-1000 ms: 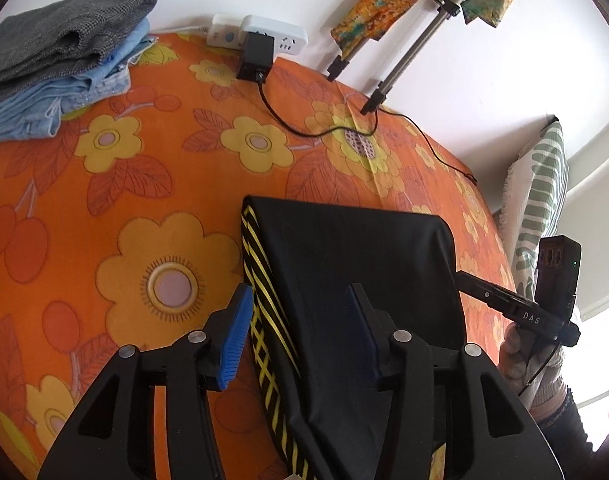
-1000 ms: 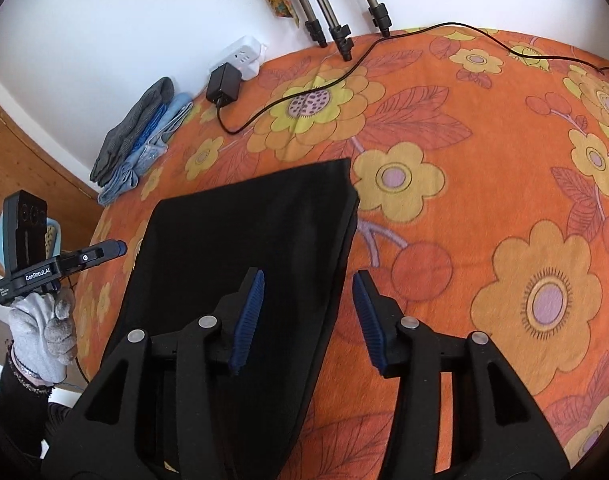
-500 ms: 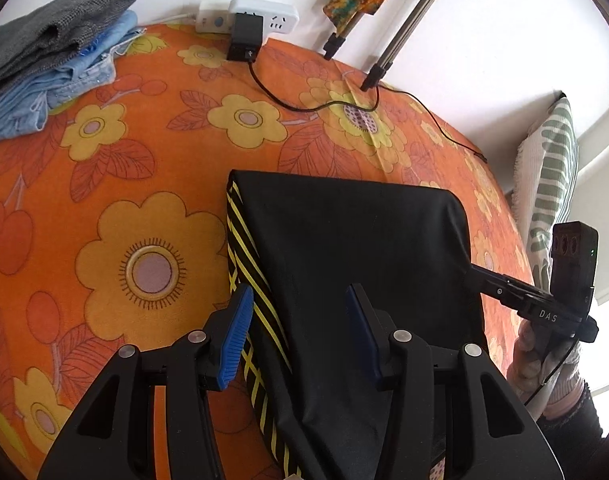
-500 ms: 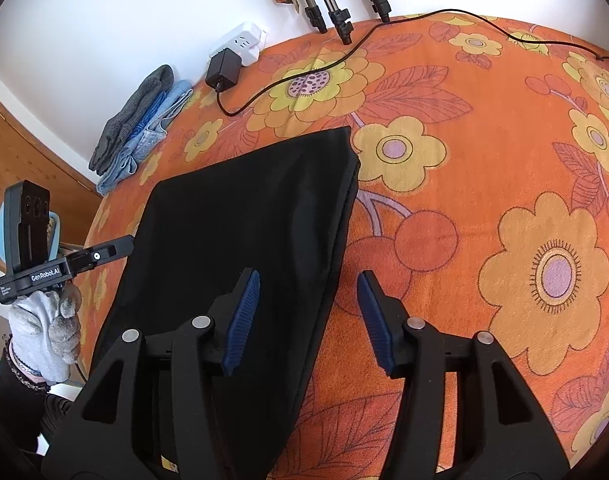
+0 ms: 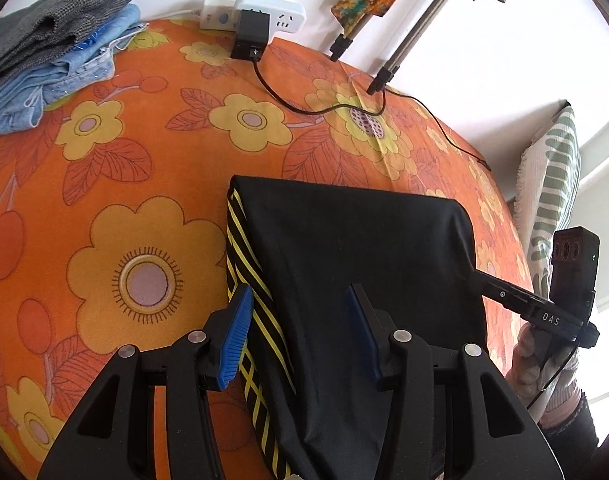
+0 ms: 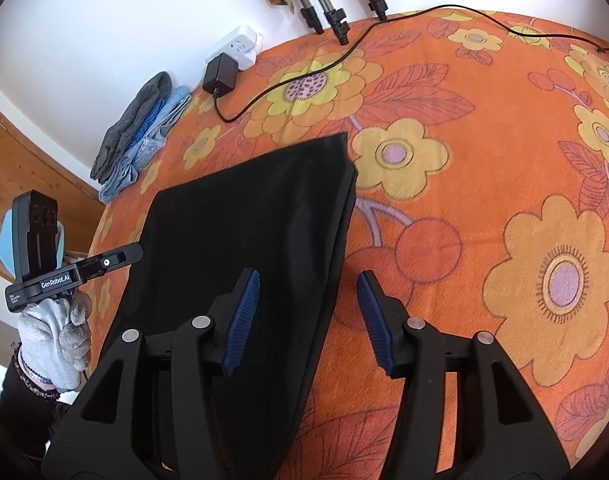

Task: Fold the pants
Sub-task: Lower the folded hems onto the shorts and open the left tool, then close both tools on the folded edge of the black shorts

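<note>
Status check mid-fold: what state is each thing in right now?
Left gripper: open, straddling the striped edge.
Right gripper: open, straddling the plain edge.
Black pants: folded, flat on the bedspread.
Charger: plugged into the power strip.
Clothes pile: folded, stacked.

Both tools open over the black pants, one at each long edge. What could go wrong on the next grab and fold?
1. The left tool straddles the yellow-striped edge of the black pants; a shallow pinch may catch only the top layer and split the fold.
2. The right tool straddles the opposite stacked edge; uneven grabs could skew the fold.
3. The charger cable lies on the orange cloth beyond the pants; a long forward fold might land on it.
</note>
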Available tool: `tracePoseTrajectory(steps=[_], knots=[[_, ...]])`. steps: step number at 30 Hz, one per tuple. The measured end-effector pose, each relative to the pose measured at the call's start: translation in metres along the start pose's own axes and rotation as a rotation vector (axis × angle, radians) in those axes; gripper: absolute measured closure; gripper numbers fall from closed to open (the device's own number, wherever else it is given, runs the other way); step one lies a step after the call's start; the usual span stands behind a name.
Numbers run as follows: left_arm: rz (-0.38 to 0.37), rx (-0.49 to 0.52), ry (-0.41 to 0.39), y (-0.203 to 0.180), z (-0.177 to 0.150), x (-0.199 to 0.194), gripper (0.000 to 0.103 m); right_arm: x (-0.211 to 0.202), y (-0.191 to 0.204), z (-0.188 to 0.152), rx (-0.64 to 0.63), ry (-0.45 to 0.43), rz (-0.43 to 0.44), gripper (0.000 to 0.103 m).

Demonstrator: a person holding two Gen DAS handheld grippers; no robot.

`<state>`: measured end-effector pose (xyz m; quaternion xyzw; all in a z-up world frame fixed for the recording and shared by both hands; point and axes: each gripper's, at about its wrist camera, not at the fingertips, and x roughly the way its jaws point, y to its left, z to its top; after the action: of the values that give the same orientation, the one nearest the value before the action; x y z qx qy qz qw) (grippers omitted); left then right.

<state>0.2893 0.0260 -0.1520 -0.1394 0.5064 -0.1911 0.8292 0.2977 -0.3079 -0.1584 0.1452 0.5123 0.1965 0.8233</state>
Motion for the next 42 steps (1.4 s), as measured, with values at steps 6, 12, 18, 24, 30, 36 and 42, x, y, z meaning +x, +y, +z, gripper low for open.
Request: tracePoseTrajectory(steps=[6, 12, 18, 24, 30, 36, 42], knots=[[0.01, -0.023, -0.012, 0.007, 0.007, 0.004, 0.056, 0.007, -0.006, 0.016, 0.026, -0.012, 0.014, 0.044], [0.01, -0.014, -0.006, 0.006, 0.003, 0.004, 0.056, 0.013, -0.001, 0.016, -0.016, 0.004, 0.01, 0.044], [0.02, -0.018, 0.019, 0.003, -0.013, -0.006, 0.056, 0.007, 0.004, 0.0, -0.056, 0.045, 0.046, 0.044], [0.037, -0.013, 0.026, -0.004, -0.017, -0.002, 0.056, 0.011, 0.016, -0.008, -0.09, 0.073, 0.091, 0.045], [0.017, 0.0, 0.025, -0.009, -0.018, 0.003, 0.07, 0.014, 0.022, -0.012, -0.117, 0.067, 0.097, 0.059], [-0.019, -0.017, 0.037, -0.008, -0.016, 0.012, 0.093, 0.016, 0.019, -0.013, -0.078, 0.052, 0.124, 0.076], [0.008, 0.01, 0.022, -0.017, -0.016, 0.013, 0.095, 0.023, 0.023, -0.013, -0.071, 0.049, 0.122, 0.09]])
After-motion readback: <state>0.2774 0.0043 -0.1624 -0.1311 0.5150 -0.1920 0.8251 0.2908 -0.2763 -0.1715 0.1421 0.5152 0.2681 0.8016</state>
